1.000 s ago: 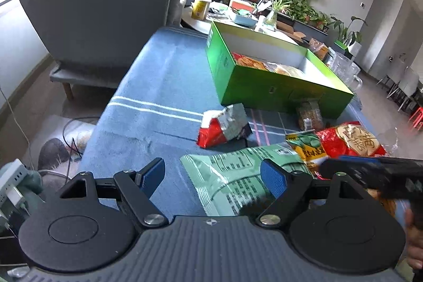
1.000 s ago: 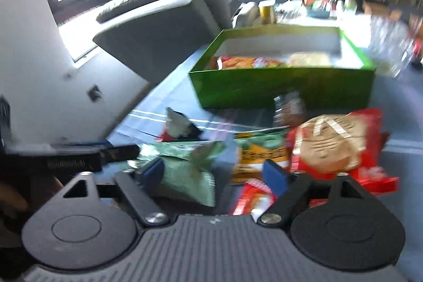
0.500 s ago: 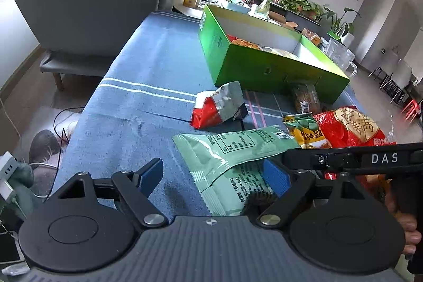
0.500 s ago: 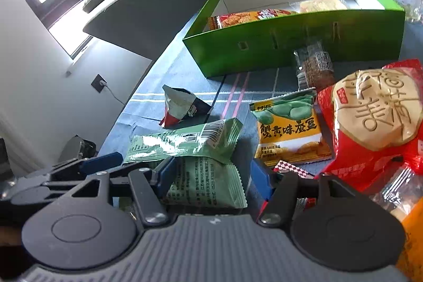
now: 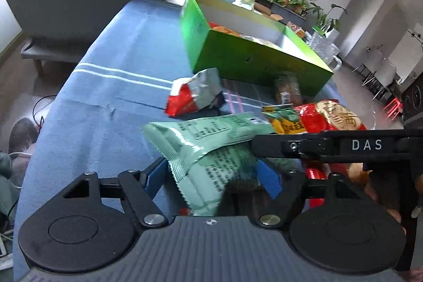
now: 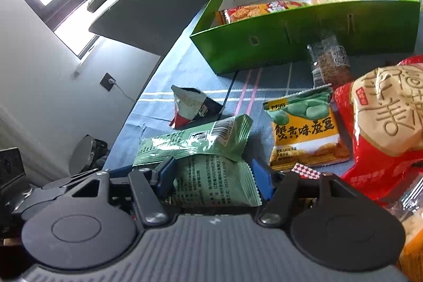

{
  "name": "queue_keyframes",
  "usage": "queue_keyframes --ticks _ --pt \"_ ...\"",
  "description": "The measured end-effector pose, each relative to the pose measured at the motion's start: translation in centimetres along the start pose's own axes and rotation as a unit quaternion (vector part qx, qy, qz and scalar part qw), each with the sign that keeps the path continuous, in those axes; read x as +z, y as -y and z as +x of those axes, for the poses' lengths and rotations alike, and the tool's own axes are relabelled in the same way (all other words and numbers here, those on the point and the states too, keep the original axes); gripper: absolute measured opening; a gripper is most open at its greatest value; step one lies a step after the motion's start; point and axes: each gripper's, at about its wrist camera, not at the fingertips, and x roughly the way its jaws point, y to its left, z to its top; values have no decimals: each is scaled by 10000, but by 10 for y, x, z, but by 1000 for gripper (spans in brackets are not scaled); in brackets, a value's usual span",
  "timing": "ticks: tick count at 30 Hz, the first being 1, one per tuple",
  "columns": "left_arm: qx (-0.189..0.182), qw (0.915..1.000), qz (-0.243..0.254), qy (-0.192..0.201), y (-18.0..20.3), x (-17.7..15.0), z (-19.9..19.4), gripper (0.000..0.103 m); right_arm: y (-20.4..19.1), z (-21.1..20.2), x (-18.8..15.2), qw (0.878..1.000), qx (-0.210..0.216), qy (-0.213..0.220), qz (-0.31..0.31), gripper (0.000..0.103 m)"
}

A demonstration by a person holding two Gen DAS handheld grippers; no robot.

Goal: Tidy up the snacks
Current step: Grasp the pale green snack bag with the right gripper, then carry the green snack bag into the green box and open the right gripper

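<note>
From the left wrist view, the left gripper (image 5: pixel 212 176) stands wide open, its blue pads either side of the lower of two pale green snack packets (image 5: pixel 214 171) lying on the blue tablecloth (image 5: pixel 105 86), but not yet pressing on it. The upper green packet (image 5: pixel 206 131) lies across it, and the right tool's black bar reaches in from the side over the pile. Beyond sit a half-crumpled red and silver bag (image 5: pixel 195 95) and the open green box (image 5: pixel 253 57), which already holds a few packets. From the right wrist view, the right gripper (image 6: pixel 212 176) is likewise wide open around the same lower packet (image 6: pixel 214 184), gripping nothing that I can see; a yellow bean packet (image 6: pixel 304 131) and a large red cracker bag (image 6: pixel 380 120) lie just beside. These green packets look light, puffy and slick: the film will crumple and may slide out of a shallow pinch. I would take one by the middle of its body or across the crimped end seal, squeezing gently so the contents do not crush.
</note>
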Motion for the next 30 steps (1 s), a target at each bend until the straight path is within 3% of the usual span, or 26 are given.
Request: queue_keyframes --ticks 15,30 --pt "-175 9953 616 724 36 32 -32 70 -18 -50 15 9954 73 869 -398 76" --pt "-174 9913 962 880 60 107 17 70 11 -46 79 9905 -102 1365 -140 76"
